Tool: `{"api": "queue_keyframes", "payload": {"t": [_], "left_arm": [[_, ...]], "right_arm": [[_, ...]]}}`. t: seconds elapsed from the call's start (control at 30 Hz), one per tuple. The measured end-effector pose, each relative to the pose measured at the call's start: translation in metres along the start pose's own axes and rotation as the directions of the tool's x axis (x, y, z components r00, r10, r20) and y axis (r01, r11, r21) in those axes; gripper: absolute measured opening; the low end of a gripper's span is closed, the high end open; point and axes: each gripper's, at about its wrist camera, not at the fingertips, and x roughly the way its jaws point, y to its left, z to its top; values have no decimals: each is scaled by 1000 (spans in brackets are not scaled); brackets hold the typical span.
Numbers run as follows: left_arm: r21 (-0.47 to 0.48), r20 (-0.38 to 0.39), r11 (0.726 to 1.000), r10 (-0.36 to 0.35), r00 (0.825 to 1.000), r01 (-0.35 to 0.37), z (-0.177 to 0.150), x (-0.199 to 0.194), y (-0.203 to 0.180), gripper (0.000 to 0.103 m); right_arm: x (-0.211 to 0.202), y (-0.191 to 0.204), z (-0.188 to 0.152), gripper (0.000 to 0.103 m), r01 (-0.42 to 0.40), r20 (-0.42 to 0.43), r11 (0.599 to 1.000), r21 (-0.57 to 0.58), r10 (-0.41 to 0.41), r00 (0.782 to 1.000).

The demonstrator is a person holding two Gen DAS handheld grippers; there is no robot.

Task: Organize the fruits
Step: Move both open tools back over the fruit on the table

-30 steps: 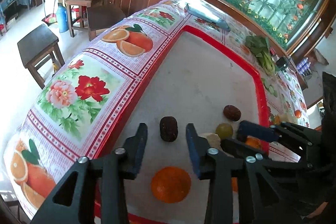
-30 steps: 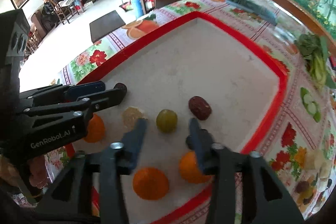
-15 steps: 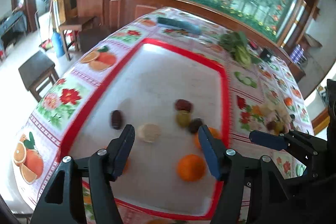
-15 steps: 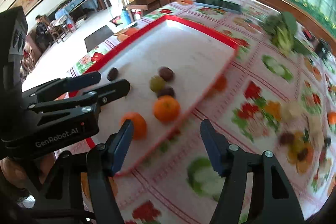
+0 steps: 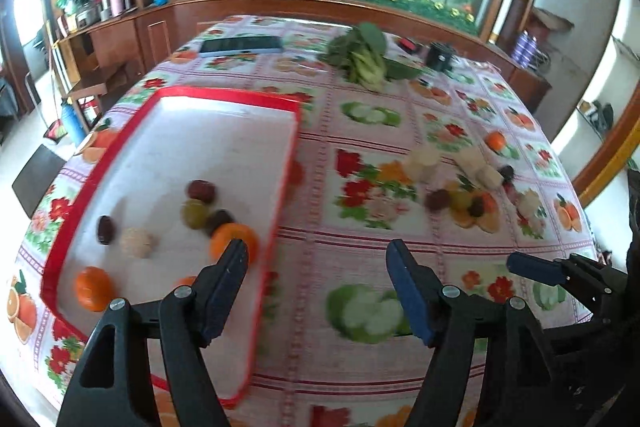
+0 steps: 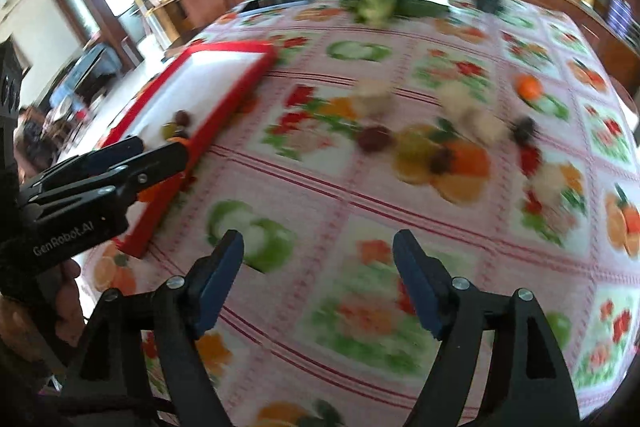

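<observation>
Your left gripper [image 5: 318, 293] has pulled back and swung right since a second ago, when it hung low over a dark date on the tray; its jaws now stand wide apart and empty above the flowered tablecloth [image 5: 360, 227]. Your right gripper [image 6: 318, 285] has also left the tray and hangs open, holding nothing, over the cloth.

Nearest on your left, the red-rimmed tray [image 5: 286, 183] holds the sorted fruit: an orange [image 5: 93, 287] at the near corner, a pale round fruit [image 5: 136, 243] and a dark date [image 5: 105, 229] behind it, then a second orange [image 5: 234, 241] touching a dark fruit [image 5: 219, 218], a green fruit [image 5: 194, 213] and a reddish date [image 5: 201, 190].

Farther right, loose fruit lies scattered on the cloth, blurred: pale pieces [image 5: 424, 163], dark dates [image 5: 438, 200] and a small orange [image 5: 496, 139].

At the far edge lie leafy greens [image 5: 362, 57], a dark flat device [image 5: 240, 45] and a black cup [image 5: 439, 55].
</observation>
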Motion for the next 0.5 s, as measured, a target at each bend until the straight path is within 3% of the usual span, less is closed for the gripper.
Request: {"api": "queue_keyframes", "payload": {"t": [0.5], "left_arm": [[133,-22,991,20,1000,-17,6,20,-82,72]], "right_arm": [[-30,-98,-24,81,39,30,978,204,-46,999]]}}
